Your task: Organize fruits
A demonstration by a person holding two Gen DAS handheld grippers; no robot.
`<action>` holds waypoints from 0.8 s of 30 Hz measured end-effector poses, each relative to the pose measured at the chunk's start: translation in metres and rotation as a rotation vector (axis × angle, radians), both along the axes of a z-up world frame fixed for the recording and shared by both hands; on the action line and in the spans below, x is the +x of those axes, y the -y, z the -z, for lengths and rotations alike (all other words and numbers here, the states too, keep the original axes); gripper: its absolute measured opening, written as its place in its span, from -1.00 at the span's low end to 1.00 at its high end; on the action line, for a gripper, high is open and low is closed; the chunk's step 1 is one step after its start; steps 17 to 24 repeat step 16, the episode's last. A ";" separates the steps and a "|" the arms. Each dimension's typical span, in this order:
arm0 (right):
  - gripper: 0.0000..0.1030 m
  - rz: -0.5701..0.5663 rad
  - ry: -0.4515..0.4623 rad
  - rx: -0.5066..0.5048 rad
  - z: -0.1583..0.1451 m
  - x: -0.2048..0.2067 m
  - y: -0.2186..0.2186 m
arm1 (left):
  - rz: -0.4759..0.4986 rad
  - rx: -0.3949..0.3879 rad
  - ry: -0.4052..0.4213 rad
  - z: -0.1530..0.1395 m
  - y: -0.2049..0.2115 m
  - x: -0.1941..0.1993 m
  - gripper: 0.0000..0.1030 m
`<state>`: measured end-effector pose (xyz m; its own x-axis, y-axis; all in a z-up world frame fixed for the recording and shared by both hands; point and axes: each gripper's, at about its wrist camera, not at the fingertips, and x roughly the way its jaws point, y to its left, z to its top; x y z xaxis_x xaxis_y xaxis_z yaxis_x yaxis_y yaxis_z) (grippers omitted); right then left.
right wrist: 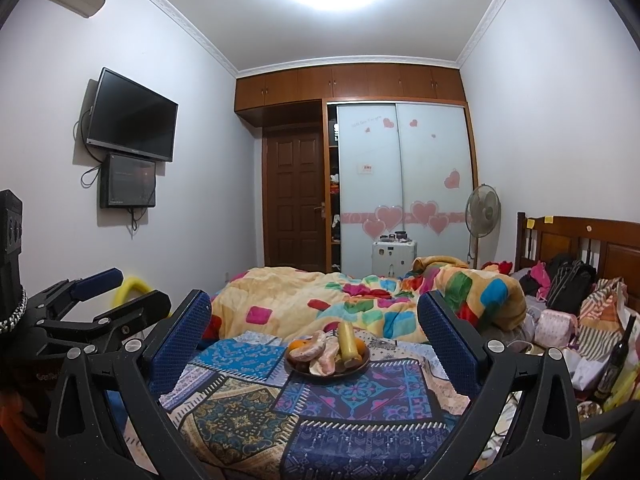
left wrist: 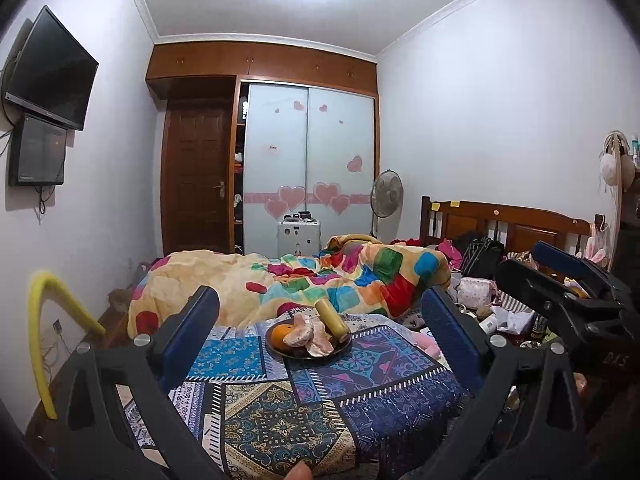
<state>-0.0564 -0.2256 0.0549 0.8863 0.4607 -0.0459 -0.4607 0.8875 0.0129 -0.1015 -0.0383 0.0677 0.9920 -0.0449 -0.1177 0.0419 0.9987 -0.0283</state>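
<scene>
A dark round plate [left wrist: 340,349] sits on a patterned blue cloth [left wrist: 304,400] at the far end of the table. It holds an orange [left wrist: 280,332], peeled pinkish fruit pieces [left wrist: 310,334] and a yellow cylinder-shaped fruit [left wrist: 331,316]. The same plate [right wrist: 362,367], orange [right wrist: 297,345], pinkish pieces [right wrist: 320,354] and yellow fruit [right wrist: 346,340] show in the right wrist view. My left gripper [left wrist: 320,320] is open and empty, short of the plate. My right gripper [right wrist: 314,324] is open and empty, also short of the plate. Each gripper shows at the edge of the other's view.
A bed with a colourful quilt [left wrist: 320,280] lies just behind the table. Bags and clutter [right wrist: 580,320] and a dark bottle [right wrist: 616,360] are at the right. A yellow tube [left wrist: 40,320] stands at the left. A wardrobe [left wrist: 308,160], door and fan stand behind.
</scene>
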 end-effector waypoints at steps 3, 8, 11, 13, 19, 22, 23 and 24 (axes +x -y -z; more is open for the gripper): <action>1.00 0.003 -0.001 -0.002 0.001 0.000 0.000 | -0.001 0.005 0.000 0.000 0.001 0.000 0.99; 1.00 0.004 -0.008 -0.003 0.003 0.001 0.000 | -0.003 0.015 0.002 0.000 0.003 -0.001 0.99; 1.00 0.004 -0.013 -0.003 0.003 0.002 0.000 | -0.004 0.020 0.005 0.001 0.004 -0.001 0.99; 1.00 0.004 -0.016 -0.004 0.004 0.003 -0.001 | -0.005 0.018 0.004 0.001 0.004 -0.001 0.99; 1.00 0.002 -0.021 -0.002 0.004 0.004 -0.001 | -0.003 0.012 0.000 0.001 0.003 -0.001 0.99; 1.00 0.002 -0.021 -0.002 0.004 0.004 -0.001 | -0.003 0.012 0.000 0.001 0.003 -0.001 0.99; 1.00 0.002 -0.021 -0.002 0.004 0.004 -0.001 | -0.003 0.012 0.000 0.001 0.003 -0.001 0.99; 1.00 0.002 -0.021 -0.002 0.004 0.004 -0.001 | -0.003 0.012 0.000 0.001 0.003 -0.001 0.99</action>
